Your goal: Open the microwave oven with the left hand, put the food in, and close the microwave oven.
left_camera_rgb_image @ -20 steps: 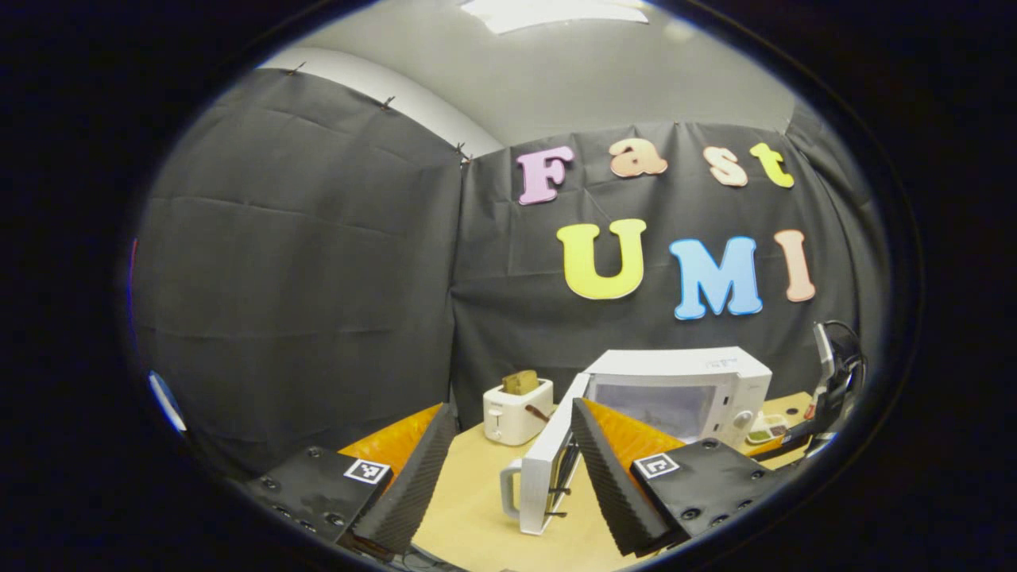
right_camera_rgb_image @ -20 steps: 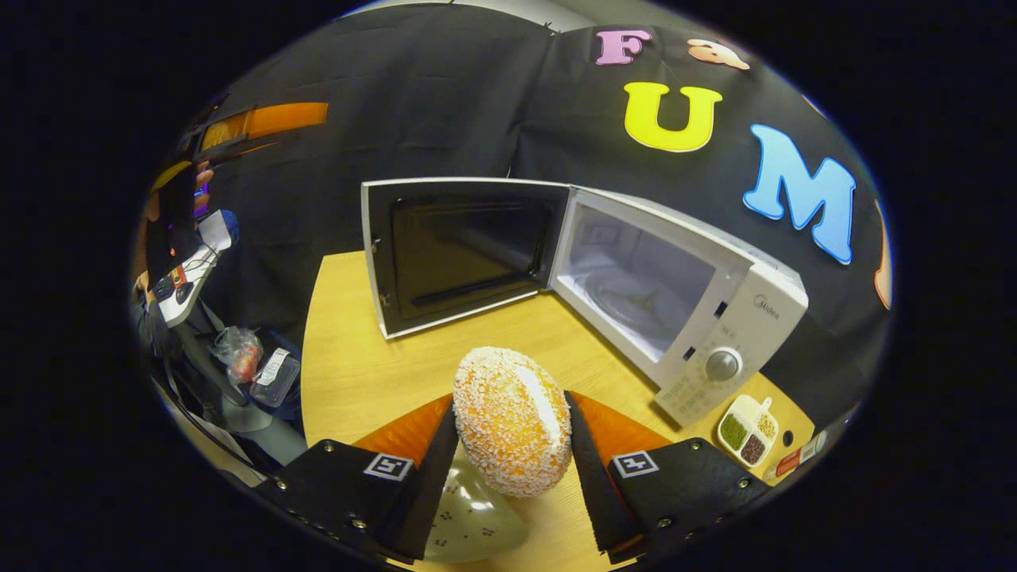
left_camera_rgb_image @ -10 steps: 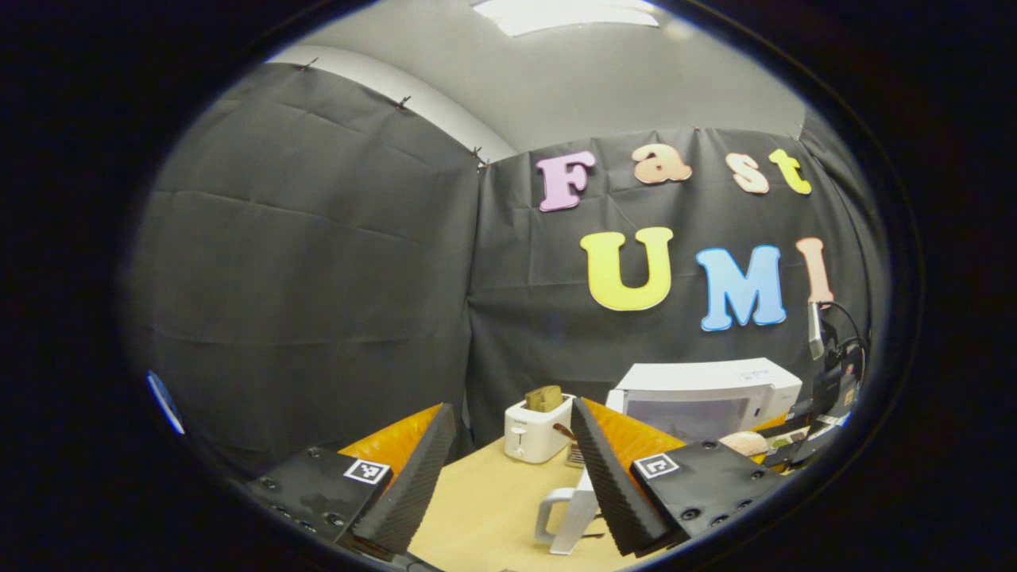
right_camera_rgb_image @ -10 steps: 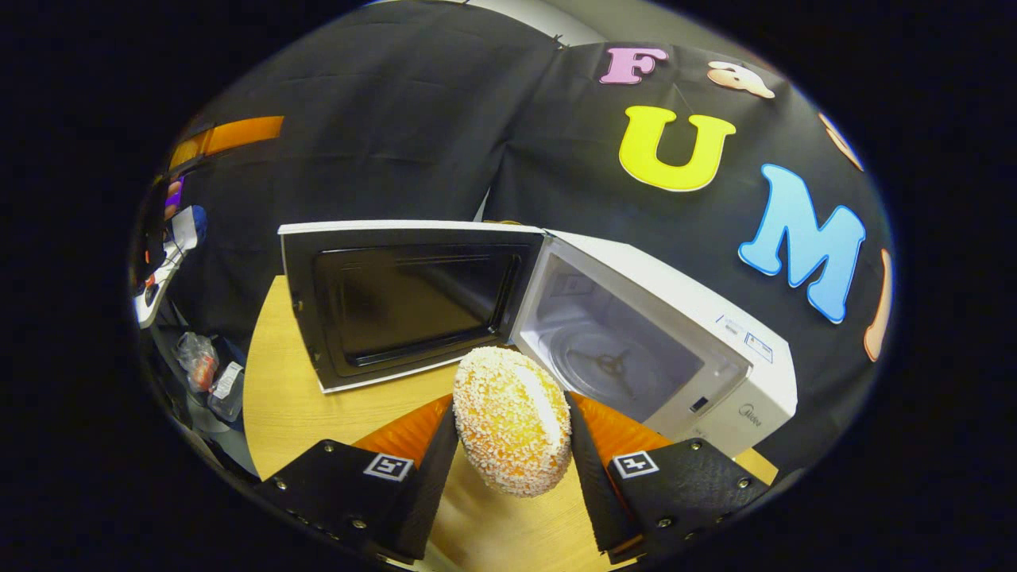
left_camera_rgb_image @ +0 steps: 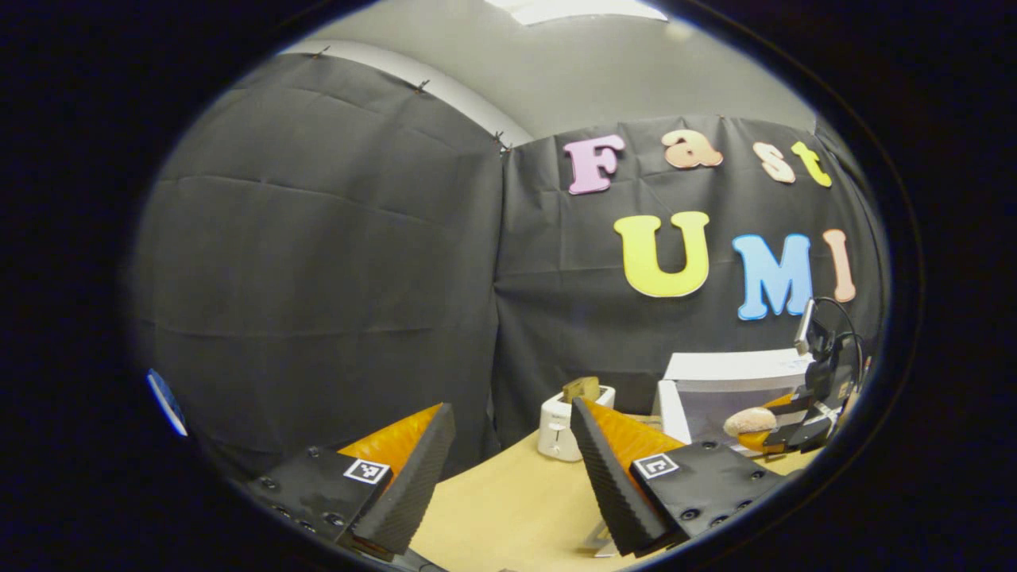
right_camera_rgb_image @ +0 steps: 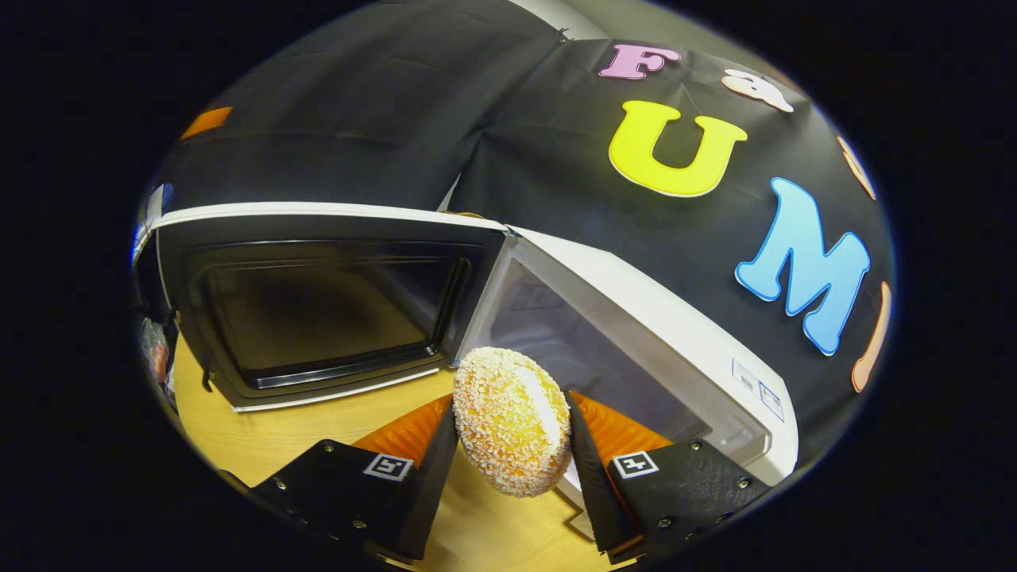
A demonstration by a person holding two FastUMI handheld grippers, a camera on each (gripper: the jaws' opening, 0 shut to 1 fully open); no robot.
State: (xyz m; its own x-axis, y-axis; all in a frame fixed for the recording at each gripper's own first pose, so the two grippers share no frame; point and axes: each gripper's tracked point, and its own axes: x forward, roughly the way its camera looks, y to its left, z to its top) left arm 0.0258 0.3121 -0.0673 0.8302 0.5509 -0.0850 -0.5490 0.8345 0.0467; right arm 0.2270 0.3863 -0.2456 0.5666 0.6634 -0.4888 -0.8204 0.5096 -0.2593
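Black cloth walls close the booth behind a pale wooden table (right_camera_rgb_image: 262,445), on which a white microwave (right_camera_rgb_image: 699,349) stands with its door (right_camera_rgb_image: 318,310) swung wide to the side, dark inner face showing. At the bottom of the right gripper view, the right gripper (right_camera_rgb_image: 512,445) has both fingers pressed on a round bun (right_camera_rgb_image: 512,433) crusted with pale crumbs, held edge-up above the table just before the oven's open cavity. From the left gripper view, the left gripper (left_camera_rgb_image: 508,469) hangs over the table with its fingers spread wide and nothing between them. Beyond it a white toaster (left_camera_rgb_image: 566,429) with a slice in its slot sits near the cloth, and farther right the microwave (left_camera_rgb_image: 739,381) shows again, with the right gripper (left_camera_rgb_image: 794,429) and its bun (left_camera_rgb_image: 748,419) in front of the opening.
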